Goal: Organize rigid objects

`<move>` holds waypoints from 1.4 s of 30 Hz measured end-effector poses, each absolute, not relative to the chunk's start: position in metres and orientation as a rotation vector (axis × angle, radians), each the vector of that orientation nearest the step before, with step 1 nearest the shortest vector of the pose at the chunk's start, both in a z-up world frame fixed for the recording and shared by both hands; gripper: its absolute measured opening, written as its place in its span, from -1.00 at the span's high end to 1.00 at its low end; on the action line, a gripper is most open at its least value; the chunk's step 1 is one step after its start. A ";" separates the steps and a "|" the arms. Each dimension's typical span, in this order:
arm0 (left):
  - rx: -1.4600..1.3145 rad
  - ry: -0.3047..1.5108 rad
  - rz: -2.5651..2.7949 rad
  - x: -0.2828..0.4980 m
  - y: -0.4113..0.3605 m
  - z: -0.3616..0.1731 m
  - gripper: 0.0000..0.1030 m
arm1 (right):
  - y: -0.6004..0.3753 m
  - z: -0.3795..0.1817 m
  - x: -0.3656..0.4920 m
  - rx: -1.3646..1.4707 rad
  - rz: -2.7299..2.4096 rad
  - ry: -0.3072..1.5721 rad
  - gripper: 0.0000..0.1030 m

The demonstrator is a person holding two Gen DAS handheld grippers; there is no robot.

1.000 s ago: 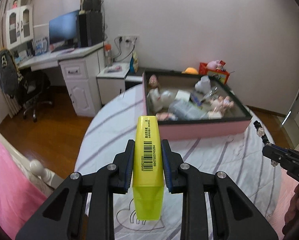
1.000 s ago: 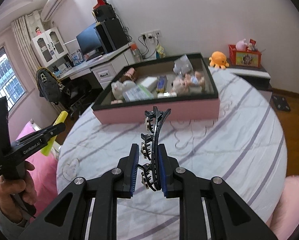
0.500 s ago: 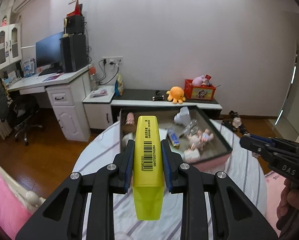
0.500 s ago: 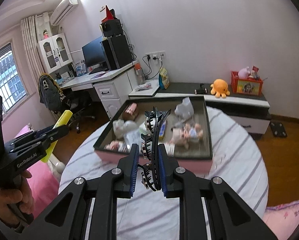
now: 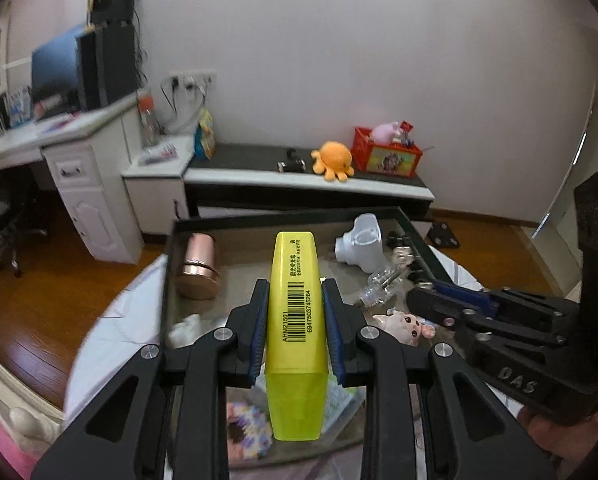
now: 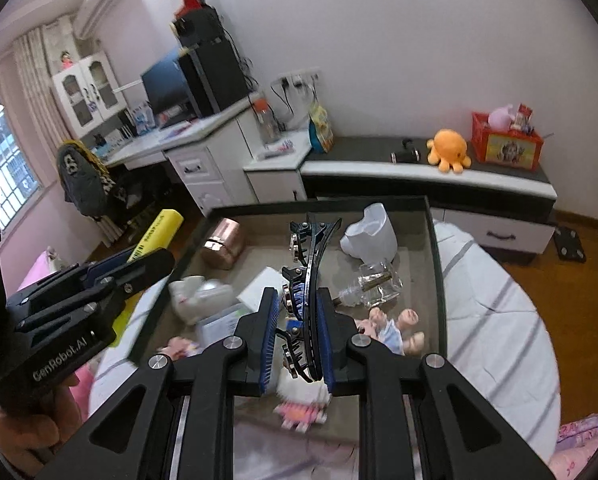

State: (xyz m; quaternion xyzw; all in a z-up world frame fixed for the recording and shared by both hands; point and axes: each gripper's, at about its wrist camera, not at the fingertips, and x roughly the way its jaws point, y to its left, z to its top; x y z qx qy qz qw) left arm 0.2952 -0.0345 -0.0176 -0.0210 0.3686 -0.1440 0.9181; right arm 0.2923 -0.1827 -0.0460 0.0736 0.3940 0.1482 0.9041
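Observation:
My left gripper (image 5: 295, 300) is shut on a yellow highlighter (image 5: 295, 320) with a barcode and holds it above the open box (image 5: 167, 276). My right gripper (image 6: 297, 308) is shut on a black hair claw clip (image 6: 309, 276) with blue teeth, also above the box (image 6: 437, 264). The box holds a rose-gold cylinder (image 5: 199, 268), a white cup (image 5: 359, 248), a clear glass bottle (image 5: 383, 280), a small doll (image 5: 403, 324) and other small items. The right gripper shows at the right of the left wrist view (image 5: 439, 300). The left gripper shows at the left of the right wrist view (image 6: 139, 260).
The box sits on a round table with a striped white cloth (image 6: 491, 320). Behind stand a low bench (image 5: 307, 184) with an orange octopus plush (image 5: 333, 160) and a red crate (image 5: 387, 154), and a white desk (image 5: 59, 140) with a monitor.
Both grippers have moved forward over the box, so its contents now lie right below the held highlighter and clip. Both stay shut on their objects.

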 end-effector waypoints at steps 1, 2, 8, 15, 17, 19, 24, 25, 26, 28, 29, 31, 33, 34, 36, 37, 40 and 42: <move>-0.037 0.773 -0.301 0.302 -0.038 -0.025 0.49 | -0.183 -0.051 0.298 0.152 0.303 0.827 0.62; -0.033 0.779 -0.302 0.305 -0.039 -0.030 0.49 | -0.183 -0.059 0.305 0.153 0.299 0.842 0.62; -0.014 0.808 -0.262 0.315 -0.040 -0.052 0.07 | -0.185 -0.081 0.318 0.170 0.293 0.892 -0.05; -0.101 0.679 -0.211 0.276 -0.003 -0.028 -1.00 | -0.209 -0.071 0.296 0.274 0.252 0.815 -0.94; -0.074 0.642 -0.183 0.257 0.000 -0.015 -1.00 | -0.212 -0.062 0.283 0.289 0.243 0.780 -1.00; -0.047 0.611 -0.160 0.241 0.003 -0.005 -1.00 | -0.214 -0.053 0.274 0.303 0.236 0.755 -1.00; -0.012 0.548 -0.115 0.191 0.013 0.020 -1.00 | -0.212 -0.022 0.225 0.310 0.188 0.670 -1.00; -0.014 0.539 -0.111 0.180 0.016 0.024 -1.00 | -0.210 -0.015 0.212 0.306 0.180 0.652 -1.00; -0.016 0.530 -0.110 0.170 0.018 0.027 -1.00 | -0.209 -0.010 0.200 0.301 0.173 0.636 -1.00; -0.012 0.518 -0.098 0.148 0.023 0.033 -1.00 | -0.204 0.000 0.179 0.284 0.157 0.614 -1.00; -0.010 0.514 -0.093 0.137 0.026 0.035 -1.00 | -0.202 0.004 0.168 0.277 0.154 0.603 -1.00; -0.015 0.511 -0.088 0.111 0.031 0.039 -1.00 | -0.197 0.012 0.142 0.259 0.148 0.584 -1.00; -0.014 0.509 -0.093 0.088 0.035 0.041 -1.00 | -0.191 0.019 0.113 0.227 0.128 0.564 -1.00; -0.010 0.504 -0.091 0.076 0.036 0.043 -1.00 | -0.190 0.022 0.102 0.216 0.120 0.557 -1.00; -0.004 0.497 -0.080 0.053 0.036 0.045 -1.00 | -0.183 0.026 0.077 0.195 0.110 0.542 -1.00; -0.006 0.493 -0.083 0.042 0.037 0.046 -1.00 | -0.181 0.028 0.063 0.181 0.102 0.539 -1.00; -0.017 0.481 -0.086 0.011 0.036 0.046 -1.00 | -0.178 0.030 0.034 0.160 0.078 0.521 -1.00; -0.026 0.478 -0.092 -0.005 0.034 0.045 -1.00 | -0.175 0.033 0.012 0.150 0.070 0.505 -1.00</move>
